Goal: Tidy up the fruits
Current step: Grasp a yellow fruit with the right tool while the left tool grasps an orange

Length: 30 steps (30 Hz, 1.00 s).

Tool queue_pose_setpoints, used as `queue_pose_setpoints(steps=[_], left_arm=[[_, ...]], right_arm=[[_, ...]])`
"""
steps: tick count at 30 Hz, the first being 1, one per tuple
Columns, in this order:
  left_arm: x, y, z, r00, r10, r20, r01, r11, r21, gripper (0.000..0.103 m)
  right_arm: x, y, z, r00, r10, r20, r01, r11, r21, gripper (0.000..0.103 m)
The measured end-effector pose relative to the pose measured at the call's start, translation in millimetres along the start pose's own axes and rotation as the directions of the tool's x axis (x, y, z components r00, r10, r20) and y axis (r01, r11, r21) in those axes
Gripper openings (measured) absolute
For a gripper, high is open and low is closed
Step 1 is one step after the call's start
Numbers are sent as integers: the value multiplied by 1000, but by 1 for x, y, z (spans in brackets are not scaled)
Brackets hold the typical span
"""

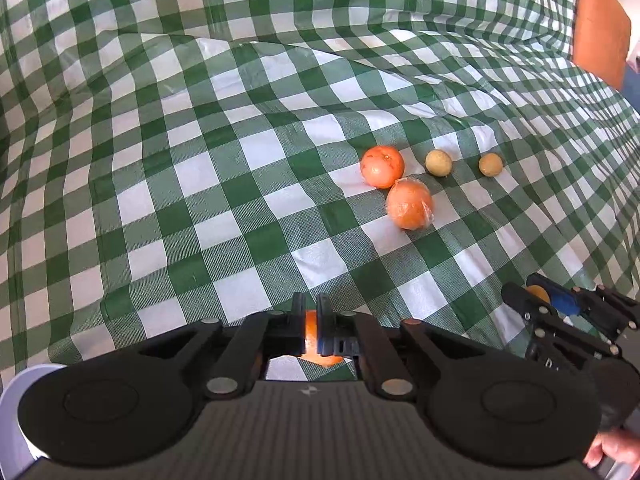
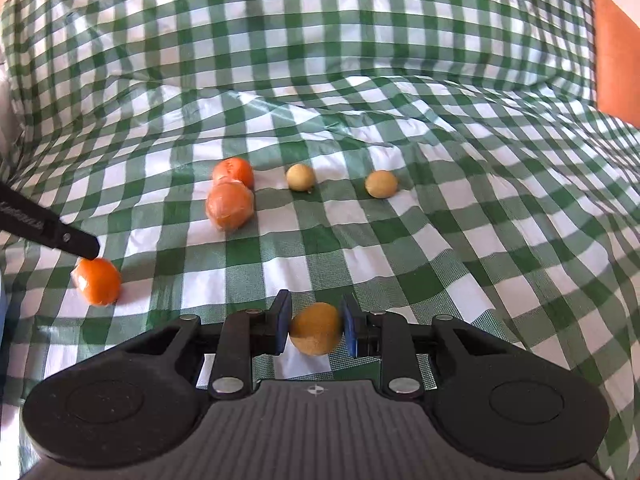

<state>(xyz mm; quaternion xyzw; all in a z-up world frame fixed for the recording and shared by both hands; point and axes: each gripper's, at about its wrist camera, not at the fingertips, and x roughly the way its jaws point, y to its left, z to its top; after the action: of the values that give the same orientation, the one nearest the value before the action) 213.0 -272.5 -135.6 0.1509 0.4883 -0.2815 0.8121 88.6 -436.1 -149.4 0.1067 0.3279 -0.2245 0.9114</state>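
Note:
Two plastic-wrapped oranges lie touching on the green checked cloth, with two small tan fruits to their right. My left gripper has its fingers nearly together just above a third wrapped orange, which rests on the cloth; in the right wrist view that orange sits under the left fingertip. My right gripper is shut on a tan fruit, held between the blue pads.
The checked cloth is wrinkled and rises in folds at the back. An orange-brown panel stands at the far right. A white rim shows at the lower left of the left wrist view.

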Motion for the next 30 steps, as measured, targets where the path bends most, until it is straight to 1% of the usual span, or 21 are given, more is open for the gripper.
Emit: queue_pose_setpoints(steps=[1, 2, 4, 5, 12, 13, 14, 15, 16, 18, 19, 20, 21, 22, 23, 24, 25, 26, 27, 29, 30], left_arm=[[0, 1, 0, 1000, -1, 3, 1, 1000, 1, 28], [1, 4, 0, 1000, -5, 7, 5, 1000, -6, 53], [3, 7, -2, 1000, -15, 15, 16, 1000, -26, 77], [3, 8, -4, 1000, -14, 24, 15, 1000, -25, 81], [19, -4, -4, 1000, -20, -17, 20, 1000, 15, 81], [22, -6, -5, 999, -16, -27, 17, 1000, 20, 77], [26, -7, -5, 999, -10, -41, 11, 1000, 27, 58], [30, -7, -5, 998, -17, -59, 19, 999, 32, 45], [33, -7, -5, 997, -15, -72, 18, 999, 33, 26], [31, -8, -5, 999, 6, -35, -5, 999, 32, 23], [29, -8, -4, 1000, 6, -25, -6, 1000, 27, 21], [28, -8, -3, 1000, 4, -20, -3, 1000, 24, 15], [27, -8, -3, 1000, -5, -21, 6, 1000, 29, 13], [28, -10, -2, 1000, -5, -30, 6, 999, 41, 16], [29, -11, -2, 999, 3, -46, 0, 999, 50, 34], [31, -12, -2, 998, 2, -56, 2, 998, 57, 46], [31, -13, -3, 999, 7, -42, -5, 998, 61, 65], [30, -13, -3, 1000, 20, -18, -18, 998, 61, 74], [30, -13, -1, 1000, 22, -7, -22, 998, 55, 74], [32, -12, 4, 1000, -5, -13, 6, 1000, 25, 75], [34, -12, 6, 1000, -4, -19, 5, 1000, 20, 75]], right_arm=[[3, -1, 0, 1000, 0, -3, 0, 1000, 7, 28], [5, -2, 0, 1000, -4, -7, 4, 1000, 10, 28], [12, -3, -2, 1000, -13, -20, 13, 1000, 15, 28], [15, -5, -4, 1000, -11, -25, 12, 1000, 27, 28], [23, -7, -9, 1000, -4, 30, 2, 999, 39, 29], [23, -6, -9, 999, -4, 37, 2, 999, 36, 29], [24, -6, -9, 999, -3, 42, 2, 999, 35, 29], [25, -6, -10, 999, -2, 49, 0, 999, 34, 29], [25, -6, -10, 998, -2, 55, 1, 999, 32, 29], [27, -4, -11, 998, -6, 65, 5, 1000, 18, 29], [27, -3, -11, 998, -8, 69, 8, 1000, 10, 29], [28, -2, -11, 997, -11, 72, 11, 1000, 3, 29], [28, -1, -11, 997, -13, 74, 13, 1000, -4, 29], [28, -1, -10, 997, -14, 76, 15, 1000, -7, 29], [28, -1, -10, 997, -15, 77, 16, 1000, -6, 29], [28, -2, -10, 997, -14, 77, 15, 1000, -4, 29], [28, -2, -10, 997, -13, 78, 13, 1000, -2, 29], [29, -4, -9, 997, -11, 79, 11, 1000, -4, 29], [29, -4, -9, 997, -12, 81, 12, 1000, -6, 29], [30, -4, -9, 996, -14, 88, 15, 1000, -10, 29], [31, -3, -9, 996, -15, 91, 16, 1000, -13, 30]])
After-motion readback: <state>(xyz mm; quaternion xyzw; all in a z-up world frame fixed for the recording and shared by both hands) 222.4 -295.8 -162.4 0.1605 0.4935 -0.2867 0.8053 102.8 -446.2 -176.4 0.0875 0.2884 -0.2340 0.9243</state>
